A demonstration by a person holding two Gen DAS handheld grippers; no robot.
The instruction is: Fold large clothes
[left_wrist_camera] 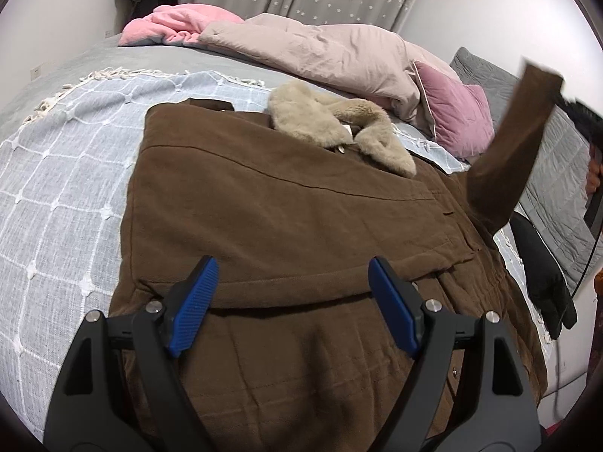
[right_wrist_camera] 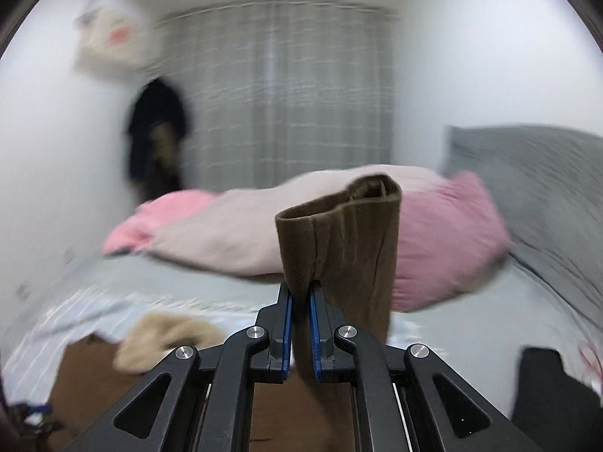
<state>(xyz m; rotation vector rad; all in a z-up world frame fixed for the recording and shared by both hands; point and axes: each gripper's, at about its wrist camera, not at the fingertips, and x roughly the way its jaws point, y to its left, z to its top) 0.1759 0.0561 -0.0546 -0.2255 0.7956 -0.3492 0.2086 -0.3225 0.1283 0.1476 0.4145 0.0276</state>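
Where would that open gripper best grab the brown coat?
Probably the coat's near left hem corner, coming from the left over the blanket. That edge lies flat and free there, just beside the left gripper, whose jaws stand wide open.

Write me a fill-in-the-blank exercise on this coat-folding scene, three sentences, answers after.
1. The right gripper is shut on the brown coat's ____, lifted off the bed.
2. The left gripper hovers over the brown coat with its jaws ____.
3. The coat's furry collar is ____ in colour.

Missing words: sleeve; open; beige
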